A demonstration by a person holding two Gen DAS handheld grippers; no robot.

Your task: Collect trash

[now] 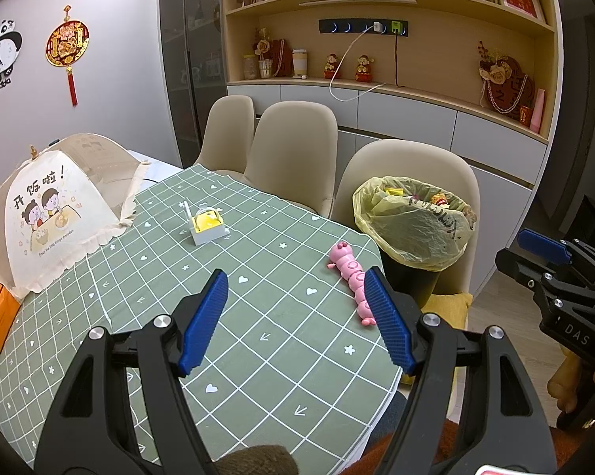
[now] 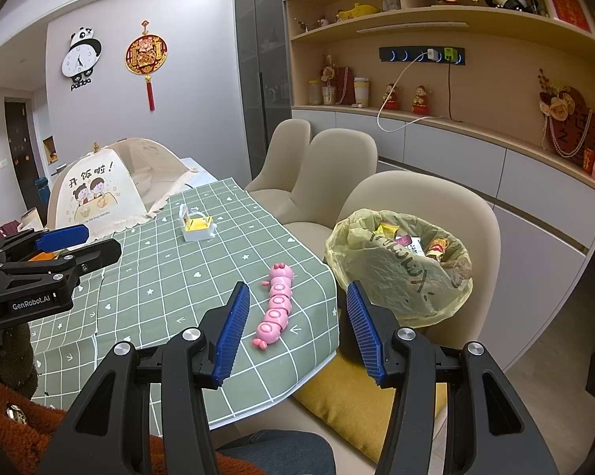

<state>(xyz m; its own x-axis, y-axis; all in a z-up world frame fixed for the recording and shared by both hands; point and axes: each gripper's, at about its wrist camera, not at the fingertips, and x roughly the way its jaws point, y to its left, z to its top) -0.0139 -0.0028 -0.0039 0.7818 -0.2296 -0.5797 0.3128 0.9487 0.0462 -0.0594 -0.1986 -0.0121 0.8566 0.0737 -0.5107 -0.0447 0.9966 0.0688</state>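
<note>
Claws (image 1: pixel 295 289) (image 2: pixel 297 304) gape above green checked tablecloth (image 1: pixel 257 316), perhaps untouching.

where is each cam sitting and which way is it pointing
Left wrist: on the left gripper, angled down across the green tablecloth; shows its open blue fingers and the right gripper at the picture's right.
Right wrist: on the right gripper, aimed over the pink caterpillar toy; the left gripper shows at the picture's left.
Shared: toy, trash bin, yellow box, food cover.

"GenRobot.AI": left gripper (image 2: pixel 65 243); "DAS": right gripper (image 1: pixel 544 251)
</note>
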